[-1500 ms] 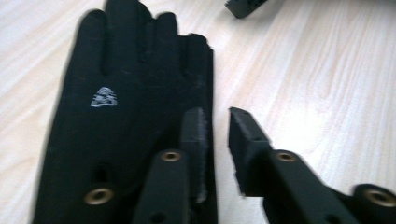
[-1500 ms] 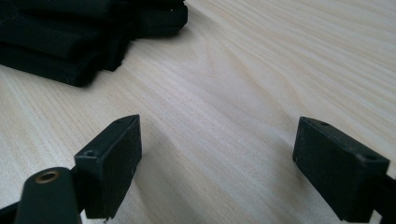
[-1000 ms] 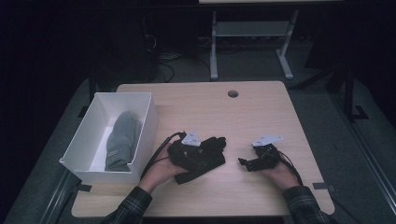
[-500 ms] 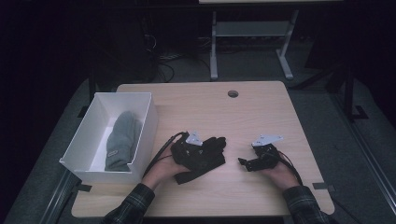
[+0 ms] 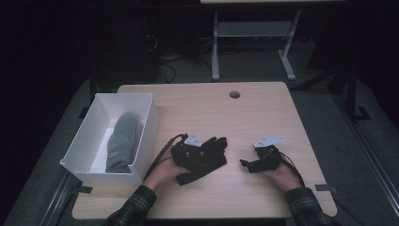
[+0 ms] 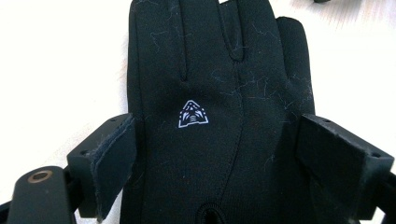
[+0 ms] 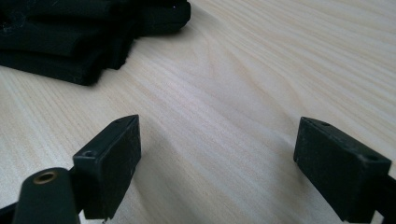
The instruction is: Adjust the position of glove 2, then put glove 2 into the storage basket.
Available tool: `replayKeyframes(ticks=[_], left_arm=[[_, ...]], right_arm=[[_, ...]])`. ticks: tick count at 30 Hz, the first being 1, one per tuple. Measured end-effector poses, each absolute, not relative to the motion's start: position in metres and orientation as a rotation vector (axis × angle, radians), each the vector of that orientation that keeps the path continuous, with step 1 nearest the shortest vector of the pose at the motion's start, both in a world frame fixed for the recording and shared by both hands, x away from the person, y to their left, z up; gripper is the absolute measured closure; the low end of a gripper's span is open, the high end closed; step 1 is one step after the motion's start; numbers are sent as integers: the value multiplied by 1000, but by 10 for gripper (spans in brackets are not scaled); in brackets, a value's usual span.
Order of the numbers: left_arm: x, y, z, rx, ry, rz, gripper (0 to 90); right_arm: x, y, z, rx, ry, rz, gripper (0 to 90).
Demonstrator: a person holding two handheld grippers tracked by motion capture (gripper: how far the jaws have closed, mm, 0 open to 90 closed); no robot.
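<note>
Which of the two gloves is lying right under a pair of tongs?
The black glove on the bare table, with a small white logo. The left tongs straddle it, open. The grey glove lies apart in the white box.

Glove point(image 6: 219, 116) fingertips, cuff cut off.

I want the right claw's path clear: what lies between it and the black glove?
Nothing: bare table separates the right claw from the black glove, as the high view shows.
</note>
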State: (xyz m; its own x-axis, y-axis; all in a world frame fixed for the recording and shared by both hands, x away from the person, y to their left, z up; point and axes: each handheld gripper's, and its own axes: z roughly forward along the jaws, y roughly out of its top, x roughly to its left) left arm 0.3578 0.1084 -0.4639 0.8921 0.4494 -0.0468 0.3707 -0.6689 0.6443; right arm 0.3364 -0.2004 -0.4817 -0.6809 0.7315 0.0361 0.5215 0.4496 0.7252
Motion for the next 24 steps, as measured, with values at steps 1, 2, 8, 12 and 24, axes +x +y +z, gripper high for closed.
replayKeyframes(ticks=[1, 2, 8, 12, 24], left_arm=[[357, 108, -464, 2376, 589, 152, 129], [356, 107, -464, 2380, 592, 156, 135], [350, 109, -461, 2365, 537, 111, 368], [346, 107, -458, 2365, 519, 63, 619], [346, 102, -431, 2357, 638, 12, 666]], right_arm=[[336, -200, -482, 1077, 2422, 1063, 147], [336, -200, -482, 1077, 2422, 1063, 147], [336, -200, -482, 1078, 2422, 1063, 147], [336, -200, -482, 1079, 2421, 1062, 147], [336, -200, -482, 1080, 2421, 1063, 147]])
